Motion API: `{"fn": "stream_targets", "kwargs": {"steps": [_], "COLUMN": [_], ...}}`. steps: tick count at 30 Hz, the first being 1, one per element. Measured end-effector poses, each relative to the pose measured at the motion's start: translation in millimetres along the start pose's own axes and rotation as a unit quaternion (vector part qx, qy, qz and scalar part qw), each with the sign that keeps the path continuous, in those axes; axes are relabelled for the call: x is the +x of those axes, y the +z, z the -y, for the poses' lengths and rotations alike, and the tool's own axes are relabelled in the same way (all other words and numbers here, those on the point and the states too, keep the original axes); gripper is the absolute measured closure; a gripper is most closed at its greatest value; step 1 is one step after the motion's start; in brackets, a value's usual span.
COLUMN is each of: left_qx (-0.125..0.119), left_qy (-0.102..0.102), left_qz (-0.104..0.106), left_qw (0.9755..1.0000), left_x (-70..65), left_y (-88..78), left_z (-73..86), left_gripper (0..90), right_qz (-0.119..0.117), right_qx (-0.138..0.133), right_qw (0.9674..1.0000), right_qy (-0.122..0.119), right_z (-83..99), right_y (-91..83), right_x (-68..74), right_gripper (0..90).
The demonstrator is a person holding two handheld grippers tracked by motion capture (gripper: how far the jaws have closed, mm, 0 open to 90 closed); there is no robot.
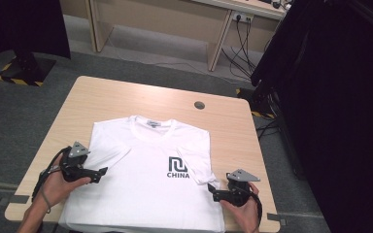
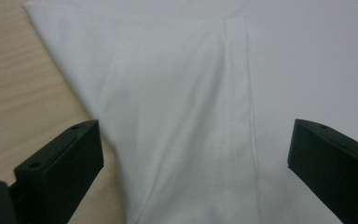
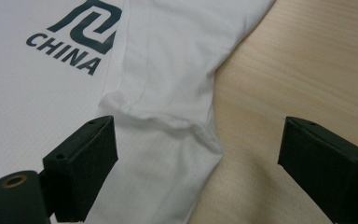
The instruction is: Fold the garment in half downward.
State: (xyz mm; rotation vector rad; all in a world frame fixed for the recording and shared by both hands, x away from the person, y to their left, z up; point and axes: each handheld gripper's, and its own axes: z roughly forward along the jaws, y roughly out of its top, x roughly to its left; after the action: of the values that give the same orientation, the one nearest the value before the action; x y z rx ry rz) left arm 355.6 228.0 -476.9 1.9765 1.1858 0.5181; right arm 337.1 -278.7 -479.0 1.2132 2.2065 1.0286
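Both tongs, left tongs [image 1: 102,171] and right tongs [image 1: 211,192], stand apart, empty, flanking the white cotton T-shirt [image 1: 145,184] lying lengthwise across the pale wooden worktop [image 1: 126,94], its side edges equally near.

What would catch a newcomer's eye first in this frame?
A white T-shirt printed with a dark logo and the word CHINA lies flat across the near half of the wooden table, sleeves folded in. A hand-held gripper flanks each side, left hand-held gripper and right hand-held gripper, jaws open toward the sleeves.
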Motion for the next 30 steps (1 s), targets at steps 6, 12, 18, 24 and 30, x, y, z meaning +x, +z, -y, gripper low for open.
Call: {"fn": "stream_targets", "kwargs": {"steps": [6,12,18,24,30], "left_qx": [-0.005,0.036,0.053,0.063,0.069], "left_qy": [-0.012,-0.001,-0.003,-0.002,0.007], "left_qz": [-0.017,-0.019,-0.023,-0.025,-0.015], "left_qw": [0.9998,0.9992,0.9983,0.9977,0.9975], "left_x": [11.1,11.8,7.2,-1.8,-15.4], "left_y": [8.5,19.3,17.9,10.6,-2.7], "left_z": [-5.0,-3.3,0.3,6.6,19.2], "left_gripper": [4.1,5.2,4.7,3.1,1.1], "right_qz": [0.013,0.036,0.048,0.049,0.037], "right_qx": [0.002,0.022,0.053,0.051,0.052], "right_qw": [0.9999,0.9990,0.9971,0.9973,0.9978], "right_qy": [-0.004,-0.011,-0.025,-0.022,-0.015], "right_z": [-21.4,-45.9,-45.9,-38.0,-21.7], "right_y": [14.5,38.2,53.7,45.5,28.3], "right_x": [-5.3,-7.2,-3.8,-2.1,4.7], "right_gripper": [12.3,12.8,13.1,13.0,12.9]}}
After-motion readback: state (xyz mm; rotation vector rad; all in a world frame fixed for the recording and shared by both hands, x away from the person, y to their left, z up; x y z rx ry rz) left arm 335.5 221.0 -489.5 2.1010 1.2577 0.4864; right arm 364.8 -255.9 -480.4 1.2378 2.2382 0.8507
